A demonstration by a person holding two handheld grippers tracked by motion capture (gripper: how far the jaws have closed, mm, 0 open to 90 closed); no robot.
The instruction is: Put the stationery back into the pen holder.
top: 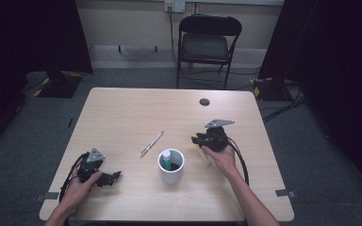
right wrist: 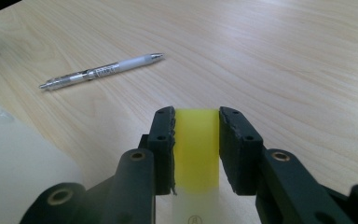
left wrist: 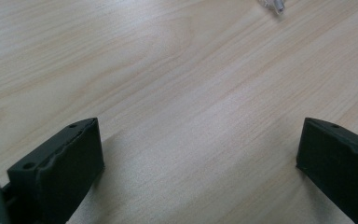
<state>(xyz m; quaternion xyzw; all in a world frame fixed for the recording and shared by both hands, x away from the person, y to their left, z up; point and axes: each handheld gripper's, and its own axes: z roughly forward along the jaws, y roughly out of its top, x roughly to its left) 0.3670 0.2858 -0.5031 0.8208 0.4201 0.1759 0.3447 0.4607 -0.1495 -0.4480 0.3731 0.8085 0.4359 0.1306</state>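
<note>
right gripper [right wrist: 196,149]: clenched on yellow marker [right wrist: 196,144], held above the surface [top: 132,108] just right of white cup [top: 171,167] | left gripper [left wrist: 200,154]: released, jaws wide over bare wood, near front-left corner | pen [right wrist: 101,71]: flat on surface, beyond cup | cup: holding green-and-white marker [top: 167,157] upright

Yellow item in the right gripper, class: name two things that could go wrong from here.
1. The right gripper pinches the yellow item by its sides with little jaw overlap, so it might slip or twist.
2. The white cup already holds a marker, so the item may catch on it or on the rim and tip the cup.
</note>
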